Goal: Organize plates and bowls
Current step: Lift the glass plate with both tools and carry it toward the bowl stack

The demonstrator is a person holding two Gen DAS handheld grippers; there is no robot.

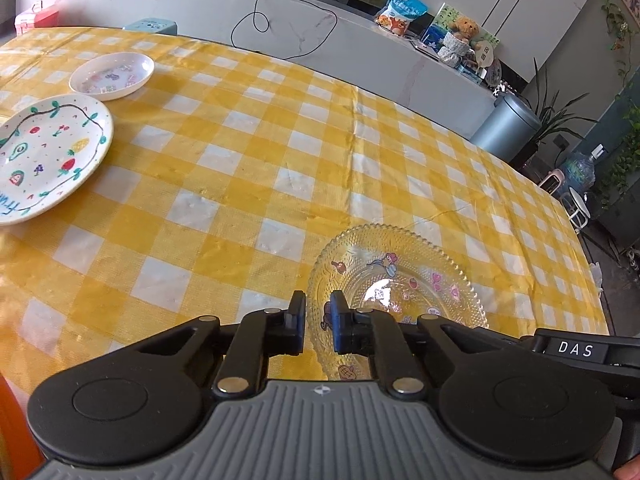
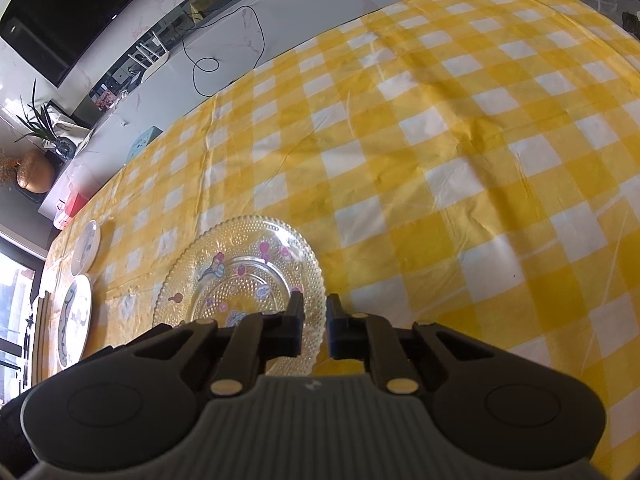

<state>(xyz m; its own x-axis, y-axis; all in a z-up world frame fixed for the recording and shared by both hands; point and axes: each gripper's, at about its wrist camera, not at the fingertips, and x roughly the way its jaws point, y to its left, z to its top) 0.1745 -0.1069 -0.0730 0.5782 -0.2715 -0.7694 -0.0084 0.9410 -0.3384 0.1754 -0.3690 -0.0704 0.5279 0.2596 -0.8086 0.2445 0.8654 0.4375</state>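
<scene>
A clear glass plate [image 1: 400, 276] with a beaded rim and cartoon stickers lies on the yellow checked tablecloth [image 1: 240, 160]. My left gripper [image 1: 318, 304] is shut on the plate's left rim, one finger over the glass and one outside it. In the right wrist view the same glass plate [image 2: 240, 276] has its right rim pinched by my right gripper [image 2: 314, 304]. A white plate with fruit drawings [image 1: 48, 152] and a white shallow bowl [image 1: 112, 76] lie at the far left. The right wrist view shows them small, the fruit plate [image 2: 74, 316] below the bowl [image 2: 86, 246].
The right gripper's black body marked DAS [image 1: 576, 350] sits just right of the glass plate. The table's far edge faces a long grey counter [image 1: 280, 32] with cables and a snack bag. A grey bin [image 1: 508, 128] and potted plants stand beyond the right corner.
</scene>
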